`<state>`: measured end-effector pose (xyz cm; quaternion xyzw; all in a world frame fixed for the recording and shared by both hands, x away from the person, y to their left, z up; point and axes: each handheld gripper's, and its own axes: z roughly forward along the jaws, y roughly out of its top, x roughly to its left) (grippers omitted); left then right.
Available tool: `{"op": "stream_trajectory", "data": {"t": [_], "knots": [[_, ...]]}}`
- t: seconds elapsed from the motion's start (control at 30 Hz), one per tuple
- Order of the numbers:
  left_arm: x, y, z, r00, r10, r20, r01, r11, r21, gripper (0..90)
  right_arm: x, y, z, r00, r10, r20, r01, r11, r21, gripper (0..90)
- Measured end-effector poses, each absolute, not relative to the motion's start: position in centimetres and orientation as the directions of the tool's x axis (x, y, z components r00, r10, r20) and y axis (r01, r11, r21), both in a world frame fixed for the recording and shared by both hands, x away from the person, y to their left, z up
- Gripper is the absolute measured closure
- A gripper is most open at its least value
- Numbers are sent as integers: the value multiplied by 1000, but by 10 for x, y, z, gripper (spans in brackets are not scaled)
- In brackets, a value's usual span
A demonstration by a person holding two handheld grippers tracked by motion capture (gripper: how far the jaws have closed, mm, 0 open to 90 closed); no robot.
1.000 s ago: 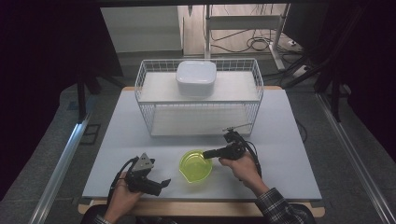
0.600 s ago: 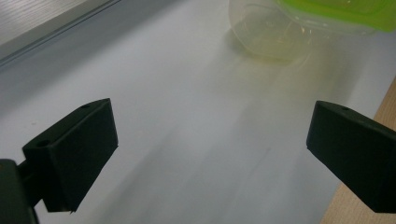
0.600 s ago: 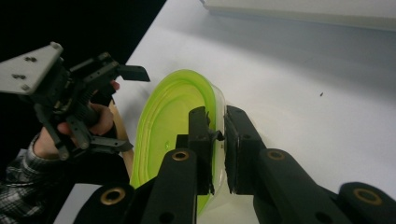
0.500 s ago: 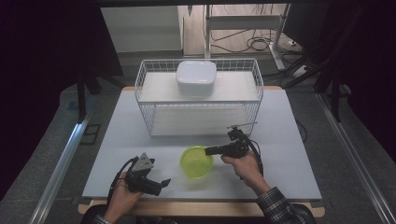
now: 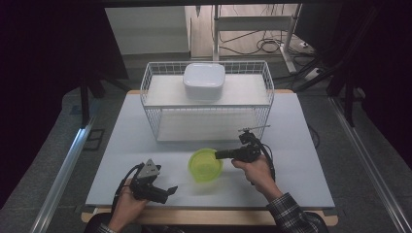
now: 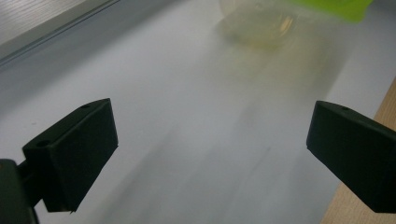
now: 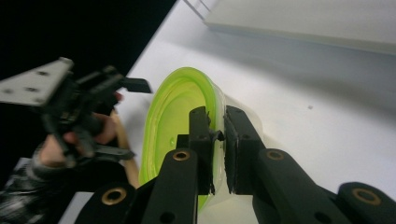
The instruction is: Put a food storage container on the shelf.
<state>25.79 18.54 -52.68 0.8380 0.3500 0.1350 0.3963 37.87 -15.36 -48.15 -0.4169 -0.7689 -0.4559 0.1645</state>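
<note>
One unlabelled green bowl, rim pinched in right gripper jaws

My left gripper is black with a grey three-cornered plate on top and a black cable looping behind it. My right gripper is black too, its arms set with brass-coloured rivets, its pads flat and matte. I wear a dark checked sleeve.

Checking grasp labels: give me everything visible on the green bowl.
The green bowl looks like translucent lime plastic, round, with a paler clear base. It sits tilted on the white table, in front of the wire basket. The right gripper is shut on its rim, one jaw inside, one outside. The left gripper is apart, open.
</note>
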Motion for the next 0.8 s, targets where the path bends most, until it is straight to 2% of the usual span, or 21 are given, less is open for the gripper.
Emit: {"op": "stream_trajectory", "data": {"t": [0.13, 0.2, 0.27, 0.6, 0.7, 0.77, 0.8], "knots": [[258, 185, -527, 719, 693, -51, 480, -442, 757, 17, 385, -153, -490, -587, 499, 637, 801, 246, 546, 819], [258, 185, -527, 720, 692, -51, 480, -444, 757, 17, 386, -152, -490, -613, 544, 573, 776, 280, 565, 791], [258, 185, -527, 720, 692, -50, 480, -445, 756, 17, 388, -151, -494, -617, 562, 552, 771, 290, 567, 772], [258, 185, -527, 721, 692, -48, 480, -448, 755, 17, 393, -155, -500, -576, 573, 584, 804, 266, 532, 642], [258, 185, -528, 721, 692, -48, 481, -448, 753, 17, 394, -156, -502, -563, 560, 608, 816, 256, 519, 646], [258, 184, -528, 721, 691, -48, 481, -449, 753, 17, 395, -156, -504, -548, 547, 633, 828, 247, 504, 721], [258, 184, -528, 721, 691, -48, 480, -449, 753, 17, 397, -157, -505, -520, 519, 678, 850, 235, 472, 788]]}}
